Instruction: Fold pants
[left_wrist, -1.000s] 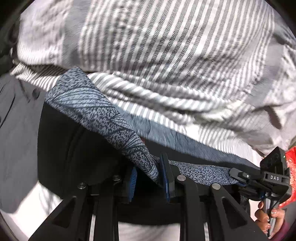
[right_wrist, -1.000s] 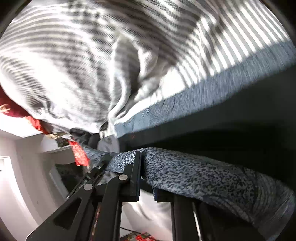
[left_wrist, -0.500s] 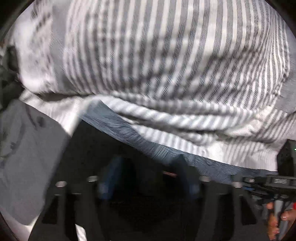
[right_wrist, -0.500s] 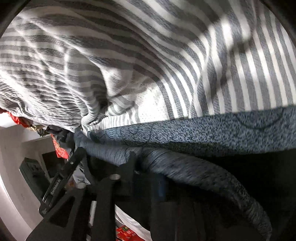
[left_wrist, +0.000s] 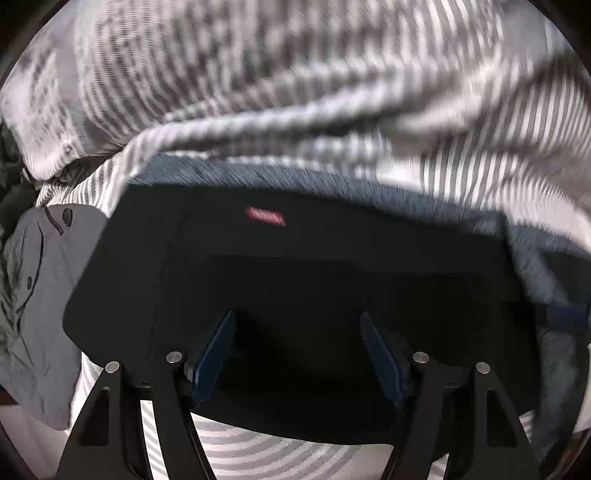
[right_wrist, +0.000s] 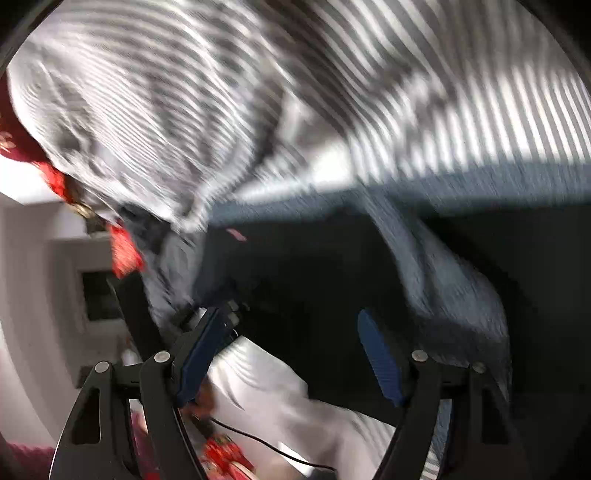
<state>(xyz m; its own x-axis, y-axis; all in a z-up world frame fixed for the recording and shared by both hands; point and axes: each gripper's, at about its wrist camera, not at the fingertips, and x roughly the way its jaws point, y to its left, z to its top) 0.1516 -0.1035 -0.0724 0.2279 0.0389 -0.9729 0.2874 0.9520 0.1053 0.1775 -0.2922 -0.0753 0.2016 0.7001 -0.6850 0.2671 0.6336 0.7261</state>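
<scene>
- Our left gripper (left_wrist: 297, 354) hangs with jaws spread wide and nothing between them; our right gripper (right_wrist: 291, 354) is spread and empty too
- The pants (left_wrist: 314, 295) lie on the bed (left_wrist: 295, 92), over its striped sheet, just ahead of both grippers
- We judge one fold laid down: the dark side faces up as a flat panel with a small red tag (left_wrist: 266, 216); a speckled blue-grey edge shows along the far side and on the right
- Left to do, we judge: at least one more fold, then smoothing; motion blur hides the finer creases
- A grey garment (left_wrist: 40, 295) lies beside the pants, at the left
</scene>
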